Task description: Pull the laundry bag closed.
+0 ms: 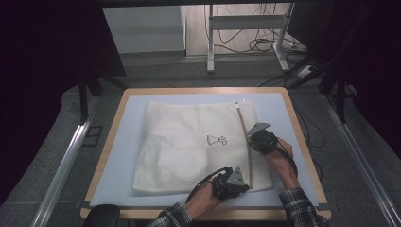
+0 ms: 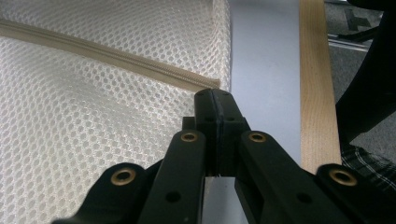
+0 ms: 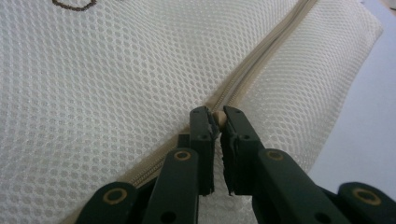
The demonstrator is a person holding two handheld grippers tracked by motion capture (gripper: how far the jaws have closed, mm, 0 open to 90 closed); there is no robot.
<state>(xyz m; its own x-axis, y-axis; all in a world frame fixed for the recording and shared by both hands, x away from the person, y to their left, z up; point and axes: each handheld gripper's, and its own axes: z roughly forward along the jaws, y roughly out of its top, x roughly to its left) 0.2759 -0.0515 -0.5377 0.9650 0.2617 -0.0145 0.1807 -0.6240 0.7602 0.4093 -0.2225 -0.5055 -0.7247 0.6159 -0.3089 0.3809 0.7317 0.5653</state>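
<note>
A white mesh bag (image 1: 189, 142) with a small dark drawing lies flat on the blue-grey mat (image 1: 124, 151). A beige zipper (image 1: 244, 127) runs along its right side. At the near end of the zipper (image 2: 140, 63), my left gripper (image 2: 215, 95) is shut, its tips pinching the bag's edge; the high view has this gripper (image 1: 247, 185) at the bag's near right corner. Halfway up the zipper (image 3: 261, 56), my right gripper (image 3: 218, 116) is shut on the small beige zipper pull (image 3: 218, 119). From above, that gripper (image 1: 249, 138) reaches in from the right.
The mat covers a wooden table (image 1: 112, 137) whose light rim (image 2: 315, 93) lies just right of the bag's corner. Both forearms, in plaid sleeves (image 1: 300, 203), come in over the near edge. Beyond the table are a desk frame (image 1: 210, 42) and floor cables.
</note>
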